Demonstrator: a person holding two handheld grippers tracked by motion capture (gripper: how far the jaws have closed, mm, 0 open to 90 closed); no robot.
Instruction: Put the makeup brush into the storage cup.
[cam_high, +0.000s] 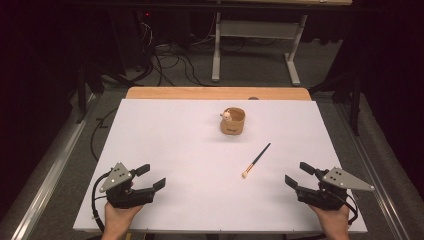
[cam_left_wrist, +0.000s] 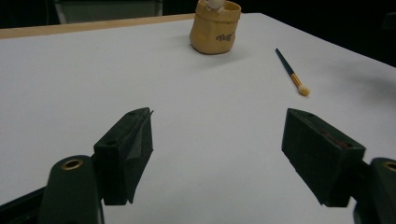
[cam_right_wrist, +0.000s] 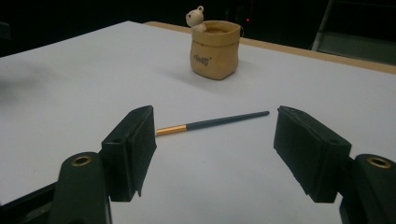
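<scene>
Brush (cam_high: 256, 160) lies flat on my desk (cam_high: 165, 150), handle toward 1 o'clock, bristles toward 7. My left hand-held gripper (cam_high: 153, 176) and right hand-held gripper (cam_high: 299, 174) gape wide, empty. The right gripper view perhaps hides the bristles behind a jaw.

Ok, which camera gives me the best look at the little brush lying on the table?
The high view: the brush shows whole, from dark handle to pale tip, apart from the pot. The left gripper view shows it whole too, but small and far off. In the right gripper view a finger hides its bristle end.
</scene>
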